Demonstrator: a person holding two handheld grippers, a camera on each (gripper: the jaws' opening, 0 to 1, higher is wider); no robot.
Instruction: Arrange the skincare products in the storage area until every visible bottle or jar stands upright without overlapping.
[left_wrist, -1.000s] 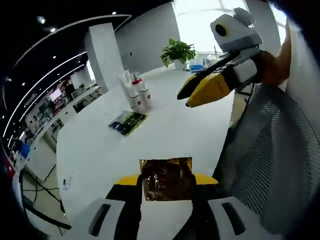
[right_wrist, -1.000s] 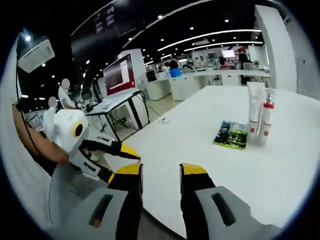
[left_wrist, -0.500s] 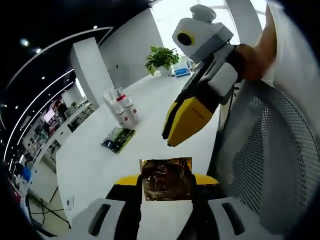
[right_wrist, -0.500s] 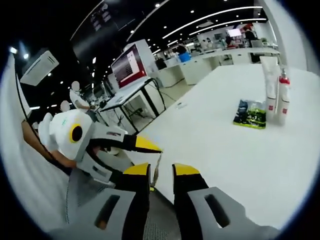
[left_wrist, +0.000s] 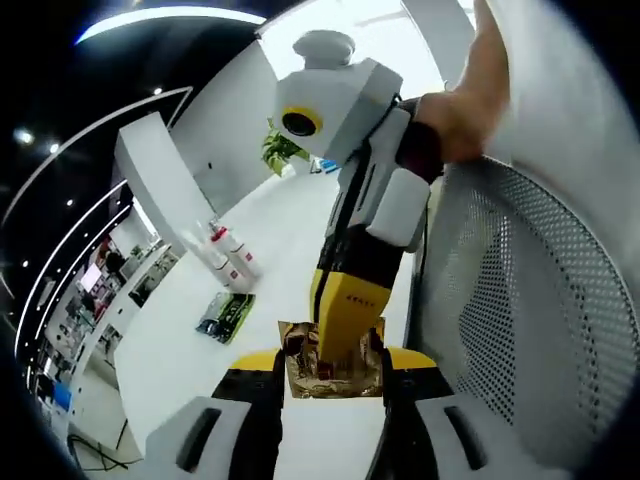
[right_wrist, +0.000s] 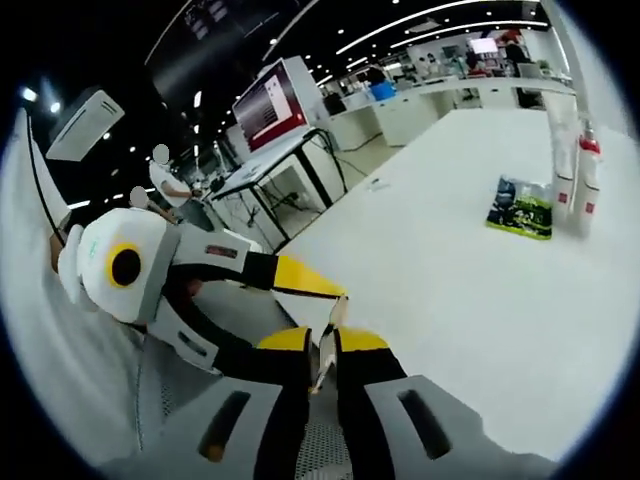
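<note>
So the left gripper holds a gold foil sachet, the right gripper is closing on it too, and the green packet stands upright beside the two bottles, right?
Not quite: the left gripper view shows the green packet lying flat on the white table, not upright. The rest holds: left gripper, gold foil sachet, right gripper, bottles.

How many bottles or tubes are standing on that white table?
2: a white tube and a red-capped bottle, upright side by side at the table's far end, next to a flat green packet. Others may be hidden.

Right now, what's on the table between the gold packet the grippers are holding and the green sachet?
Nothing: in the right gripper view, bare white table runs from the gold packet to the green sachet.
</note>
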